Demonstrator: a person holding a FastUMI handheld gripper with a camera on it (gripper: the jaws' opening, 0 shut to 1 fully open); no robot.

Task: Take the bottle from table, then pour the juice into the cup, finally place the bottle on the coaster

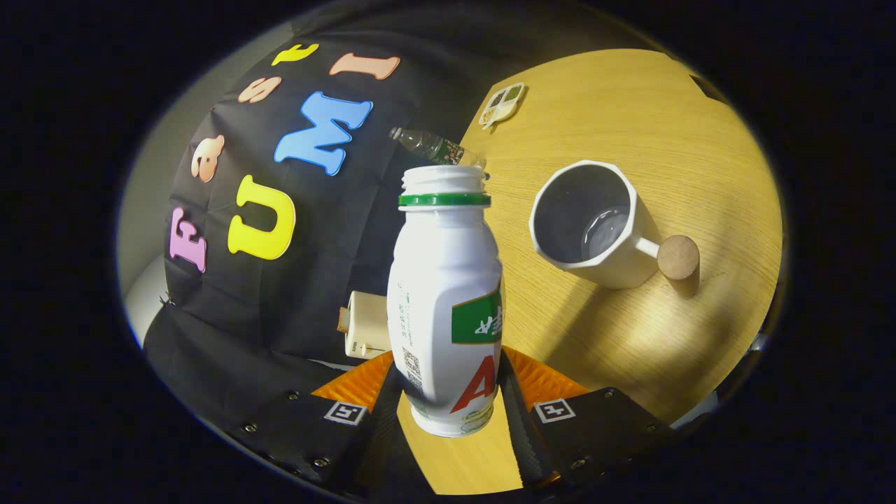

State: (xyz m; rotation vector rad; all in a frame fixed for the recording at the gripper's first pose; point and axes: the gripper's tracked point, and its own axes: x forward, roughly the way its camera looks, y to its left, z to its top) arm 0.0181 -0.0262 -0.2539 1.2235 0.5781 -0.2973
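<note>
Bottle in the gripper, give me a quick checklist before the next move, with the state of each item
1. Grip: ok. The gripper has both fingers pressed on the lower body of the bottle.
2. Bottle mouth: ok. The cap is off and the neck is open.
3. Cup position: ok. It stands on the table, beyond the fingers, its opening unobstructed.
4. Cup contents: there is already some clear liquid at the bottom; headroom looks ample.
5. Juice left in the bottle: cannot tell, the body is opaque.
6. Coaster: ok. The round cork disc lies bare, close beside the cup's handle.
</note>
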